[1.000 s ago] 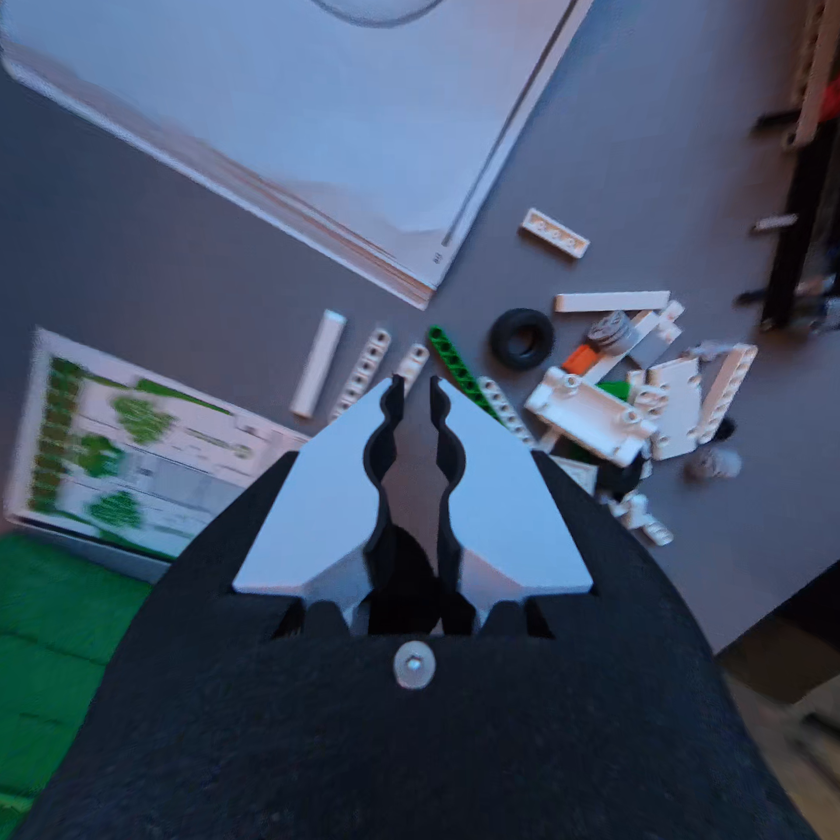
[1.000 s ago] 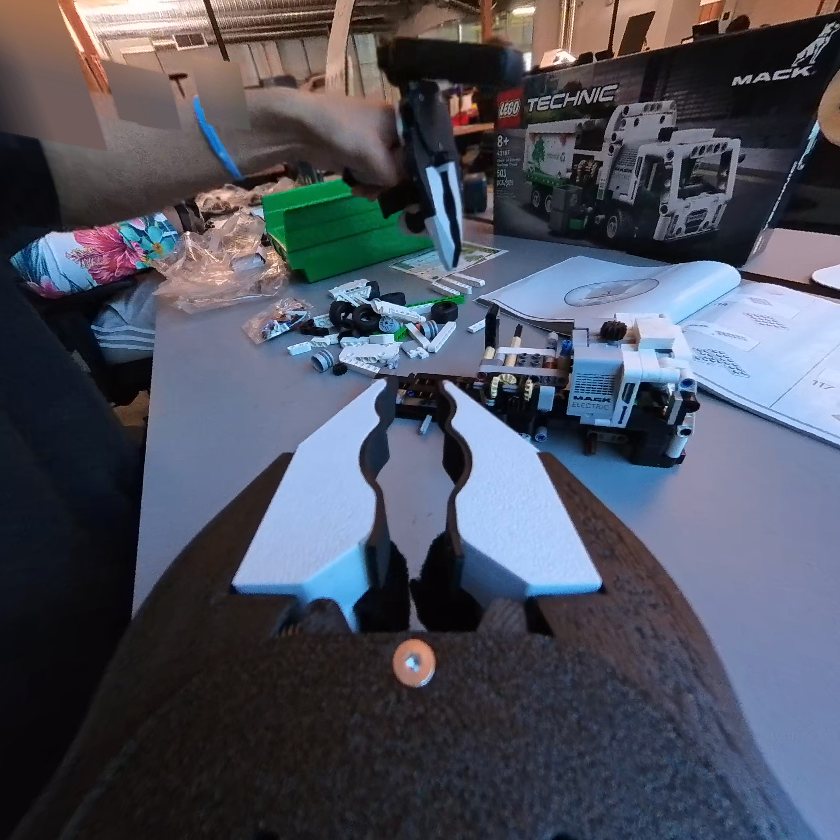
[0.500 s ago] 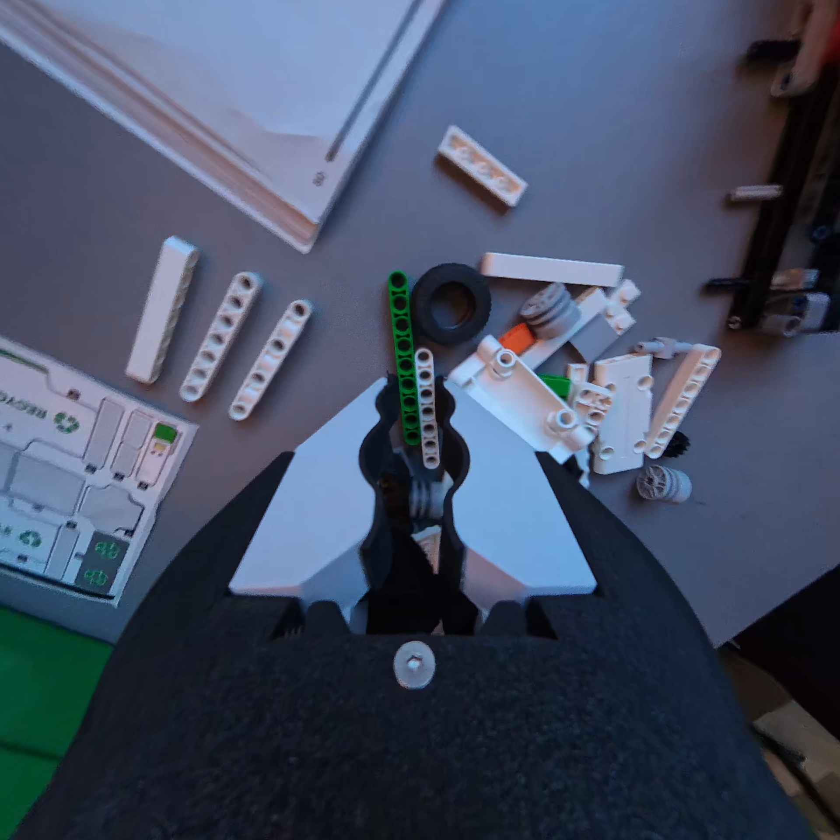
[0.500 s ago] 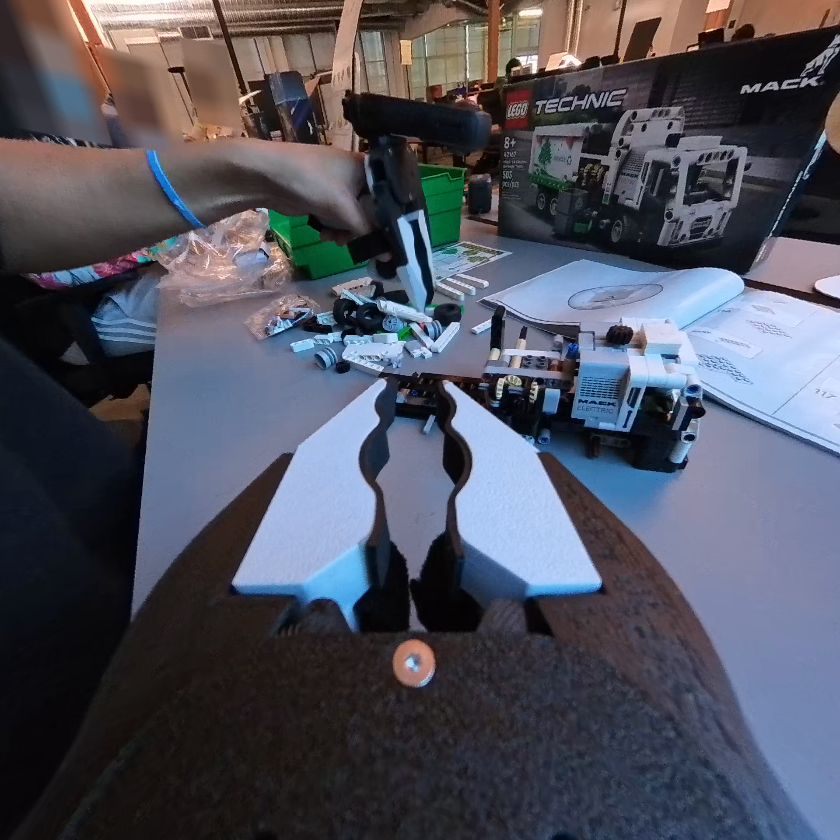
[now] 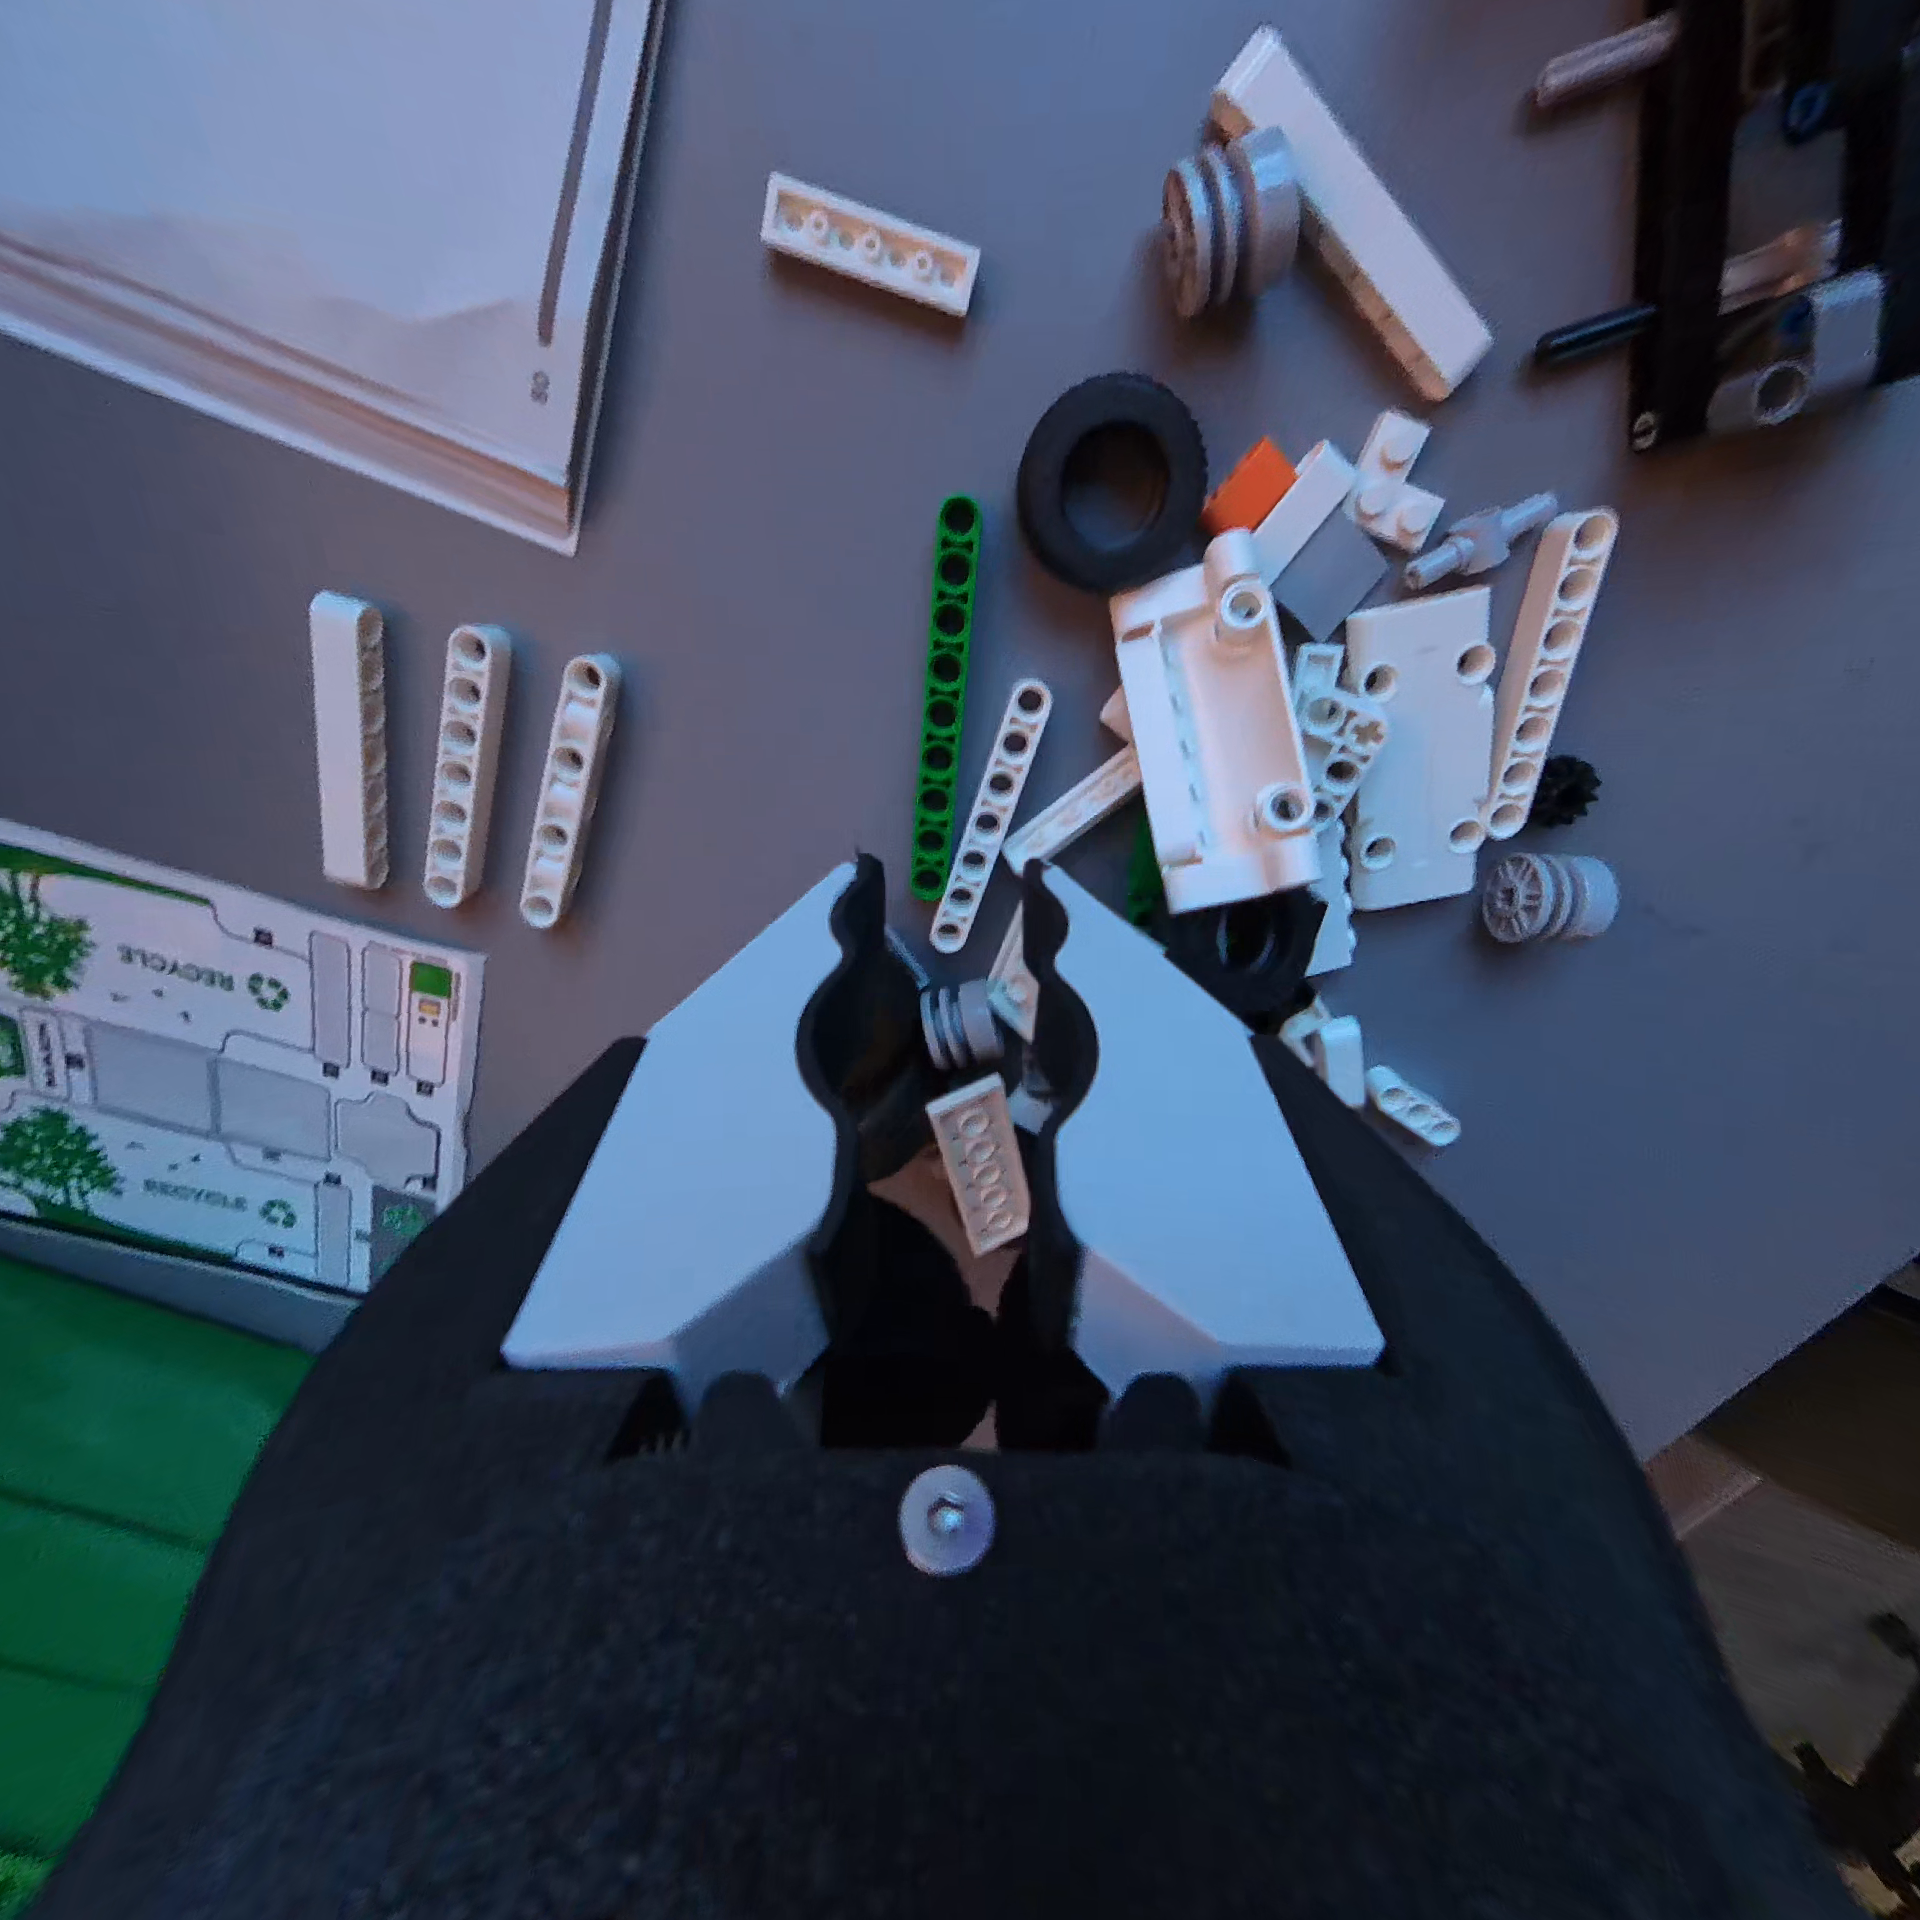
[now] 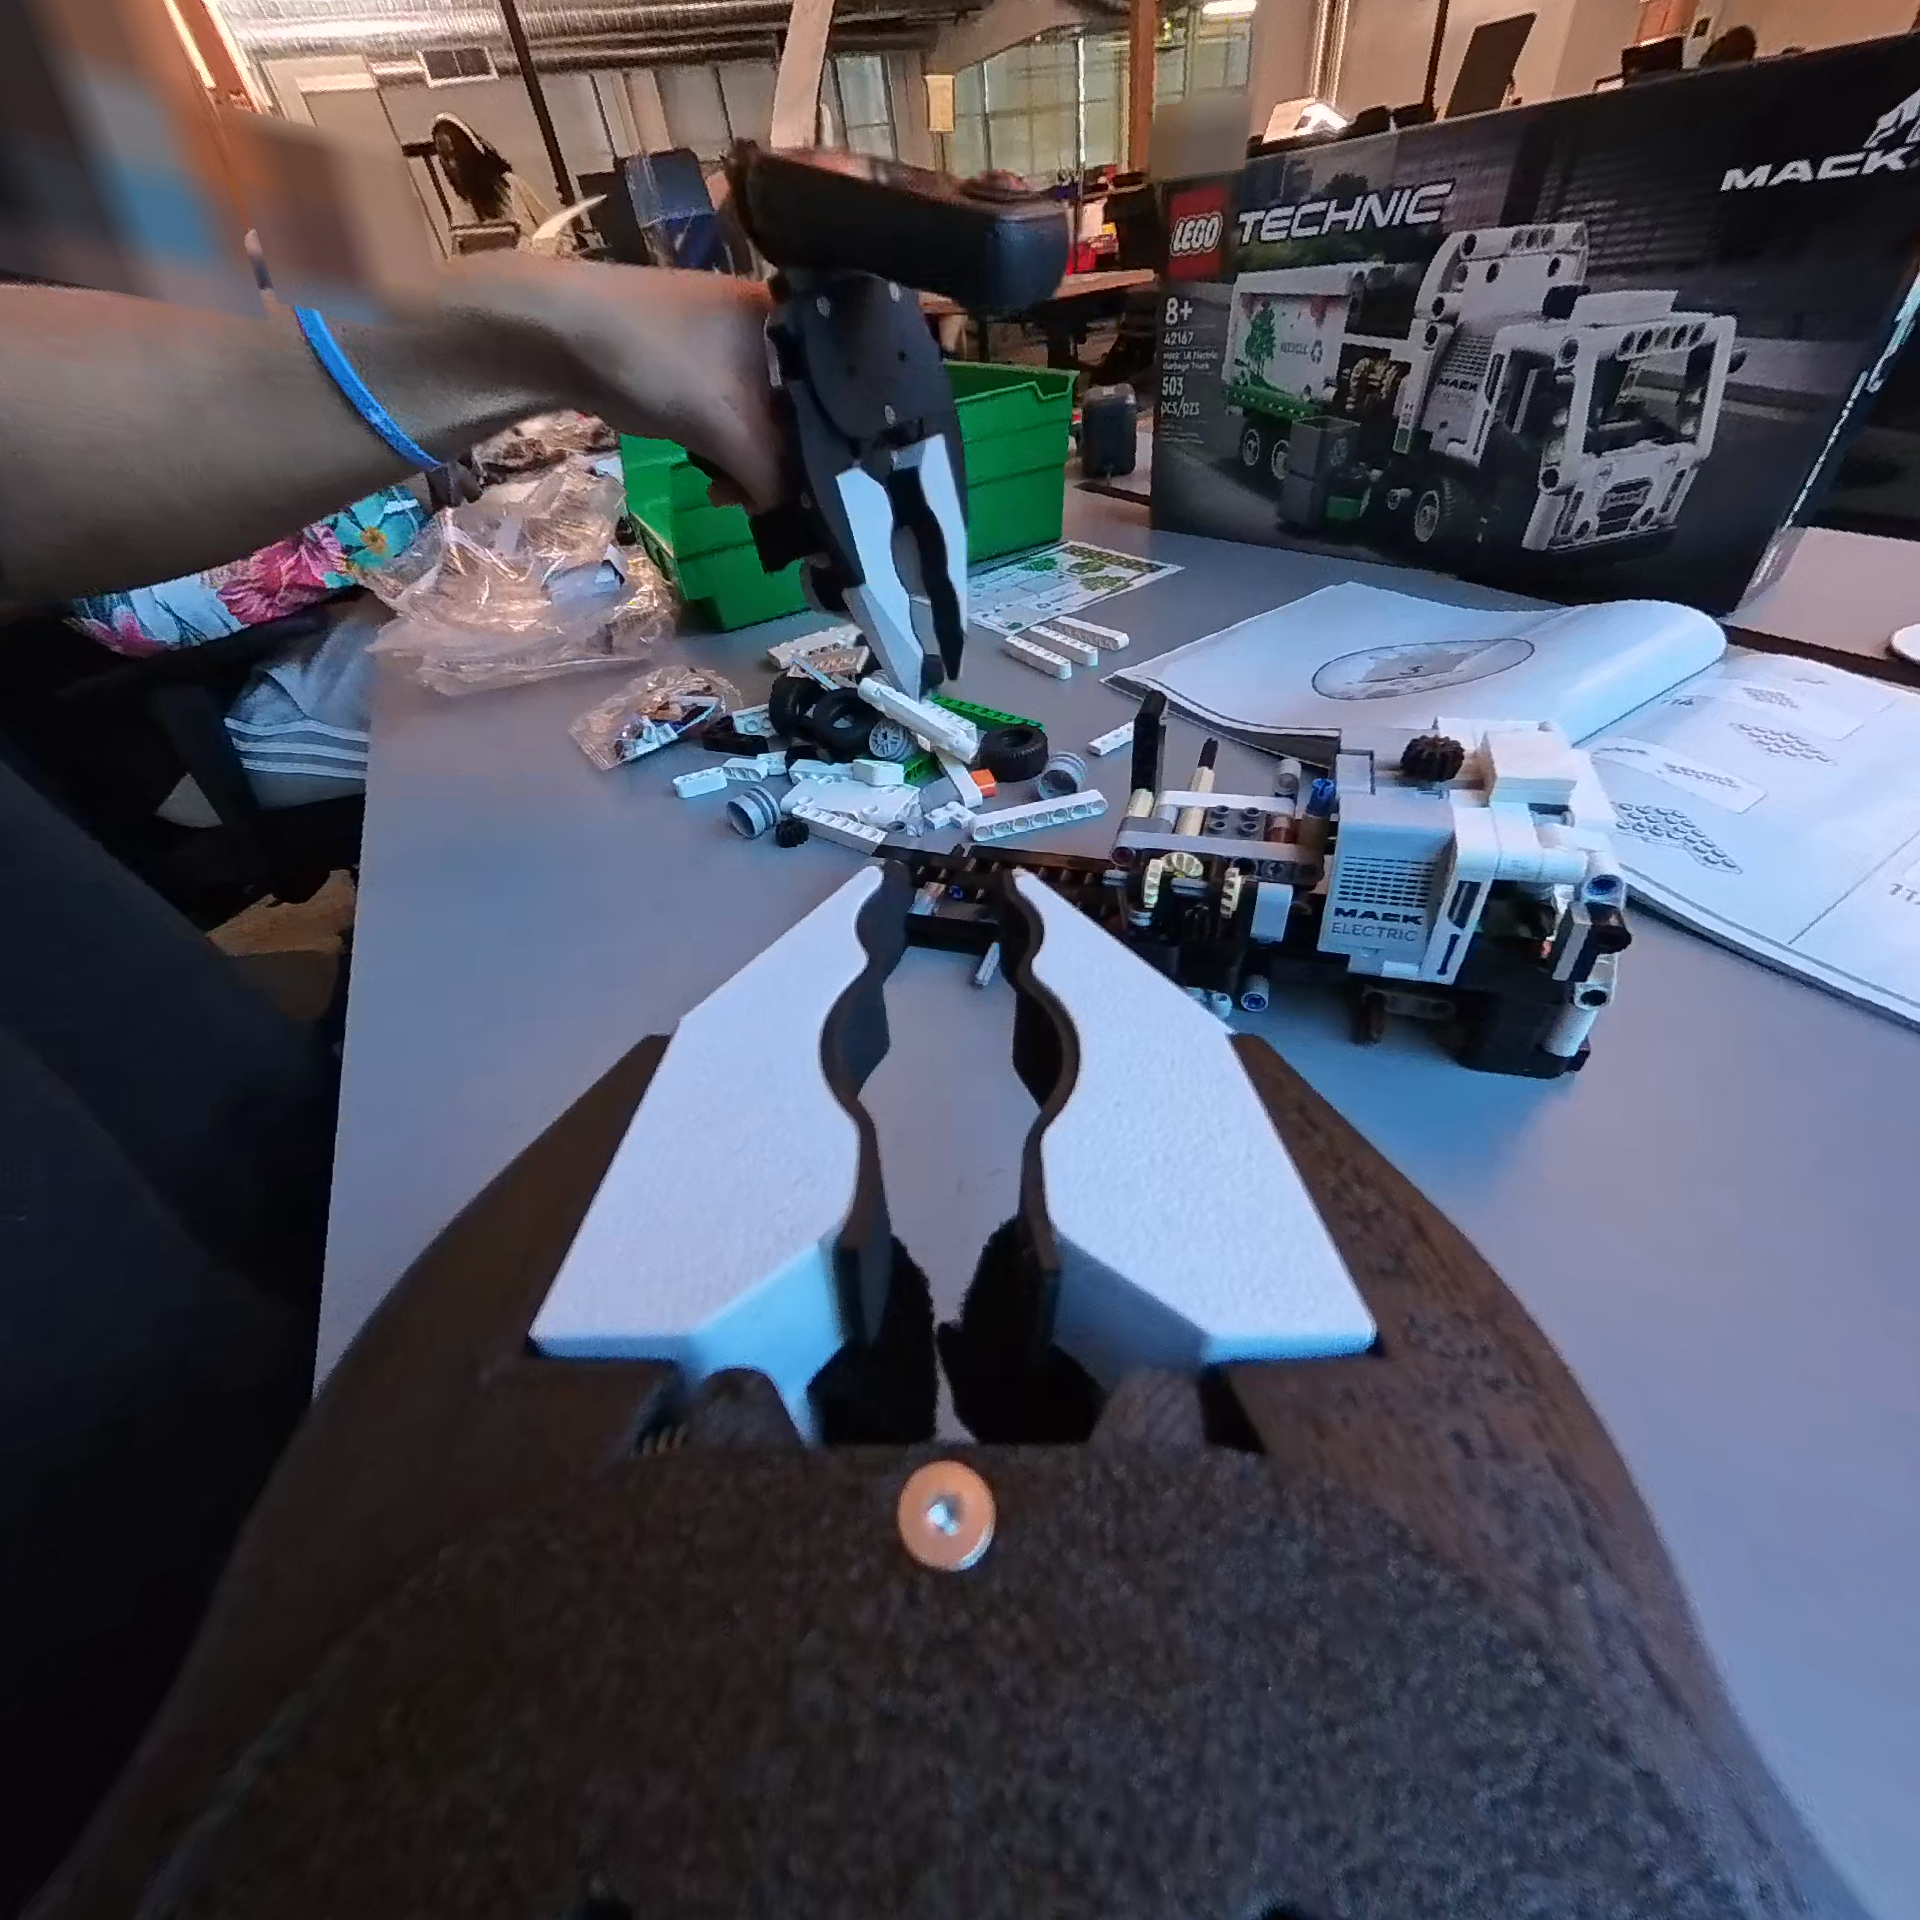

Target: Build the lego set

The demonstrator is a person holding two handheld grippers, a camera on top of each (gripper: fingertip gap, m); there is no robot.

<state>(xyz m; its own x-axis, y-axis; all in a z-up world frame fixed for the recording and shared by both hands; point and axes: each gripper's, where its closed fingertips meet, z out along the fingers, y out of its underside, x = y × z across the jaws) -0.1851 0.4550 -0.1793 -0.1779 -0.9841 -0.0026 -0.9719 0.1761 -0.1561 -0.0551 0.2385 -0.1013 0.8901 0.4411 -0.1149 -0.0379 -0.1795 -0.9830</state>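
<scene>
lego pieces (image 5: pixel 977 1023) between parted left jaws

A grey table (image 6: pixel 1558 1299) stands in an open workshop with tall windows (image 6: pixel 997 104) behind.

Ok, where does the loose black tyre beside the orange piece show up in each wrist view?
Left wrist view: the black tyre lies flat, above centre and a little to the right, at the upper left edge of the parts pile.
Right wrist view: it sits left of centre in the upper half, at the right end of the pile.
Shared landmark: the orange piece right beside it.
</scene>
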